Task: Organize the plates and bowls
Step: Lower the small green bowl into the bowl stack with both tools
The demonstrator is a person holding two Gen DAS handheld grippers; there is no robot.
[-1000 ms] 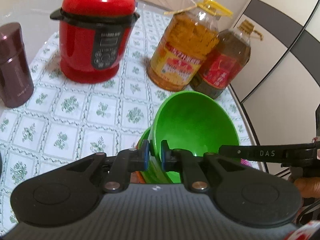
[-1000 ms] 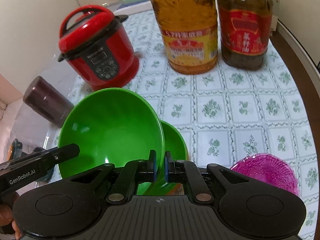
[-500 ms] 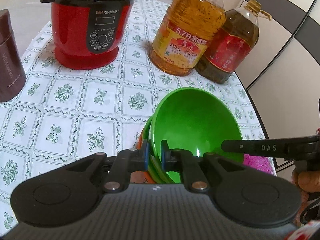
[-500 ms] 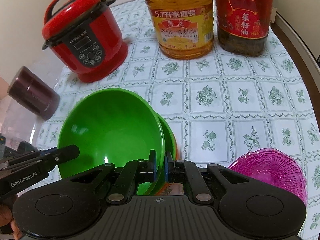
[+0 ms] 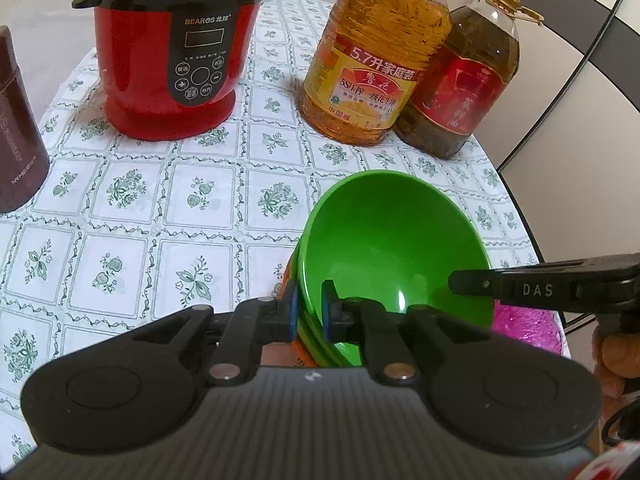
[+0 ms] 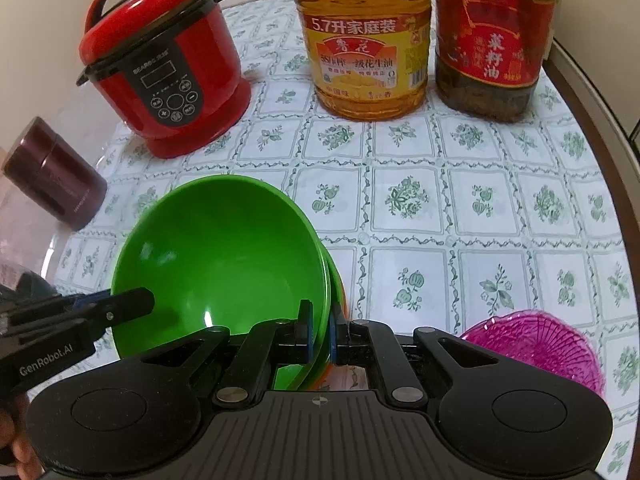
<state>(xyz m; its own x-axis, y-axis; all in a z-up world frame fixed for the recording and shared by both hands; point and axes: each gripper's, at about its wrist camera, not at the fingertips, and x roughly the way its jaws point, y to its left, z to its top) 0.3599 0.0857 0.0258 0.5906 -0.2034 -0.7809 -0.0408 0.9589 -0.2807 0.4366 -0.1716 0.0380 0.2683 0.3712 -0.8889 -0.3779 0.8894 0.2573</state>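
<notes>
A green bowl [image 5: 392, 248] sits nested in a stack of a second green bowl and an orange dish [image 5: 289, 280] on the patterned tablecloth. My left gripper [image 5: 309, 311] is shut on the green bowl's near rim. My right gripper [image 6: 320, 330] is shut on the opposite rim of the same green bowl [image 6: 224, 256]. Each gripper shows in the other's view: the right one [image 5: 532, 288] and the left one [image 6: 80, 316]. A pink ribbed glass bowl [image 6: 536, 348] stands on the table to the right of the stack; it also shows in the left wrist view [image 5: 528, 324].
A red electric cooker [image 5: 176, 40] stands at the back left. Two large oil bottles, a yellow-labelled one [image 5: 380, 64] and a red-labelled one [image 5: 464, 84], stand at the back right. A dark maroon canister [image 5: 16, 132] stands at the left. The table edge [image 5: 524, 232] curves close on the right.
The green bowl, held by both grippers, has come down onto the second green bowl and orange dish; the gap between them has closed. Both grippers stay shut on its rim.
</notes>
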